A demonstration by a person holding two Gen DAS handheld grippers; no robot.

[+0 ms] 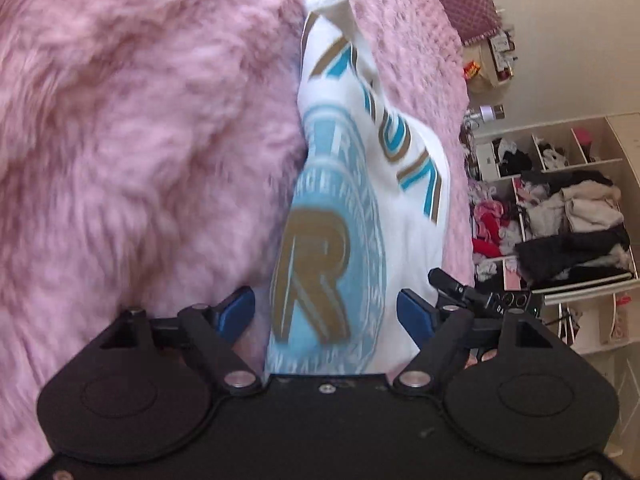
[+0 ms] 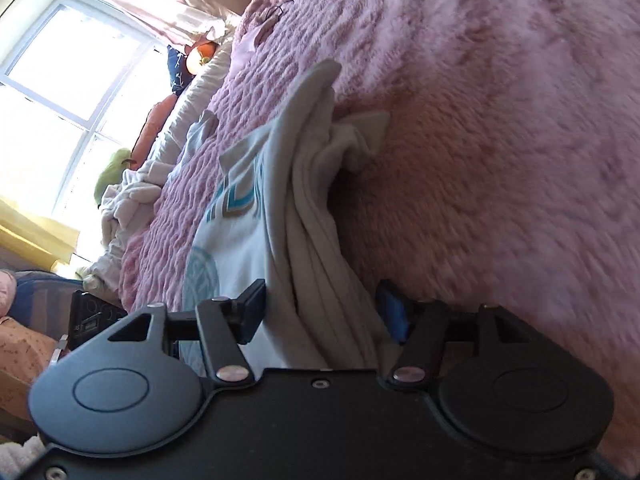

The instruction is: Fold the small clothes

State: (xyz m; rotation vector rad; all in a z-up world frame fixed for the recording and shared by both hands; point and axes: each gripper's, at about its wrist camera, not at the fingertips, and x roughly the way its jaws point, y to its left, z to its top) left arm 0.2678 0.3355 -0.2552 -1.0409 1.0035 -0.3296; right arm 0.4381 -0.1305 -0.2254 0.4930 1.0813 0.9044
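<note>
Shirt (image 1: 360,184) lies folded lengthwise on our pink blanket (image 1: 140,140), pointing away from both grippers. Left gripper (image 1: 326,312) and right gripper (image 2: 322,308) fingers are spread, fabric loose between. Its near end is hidden behind them.

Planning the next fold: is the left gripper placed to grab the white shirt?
Probably yes. The left gripper is open, the white shirt lies between its fingers, and nothing blocks it.
</note>
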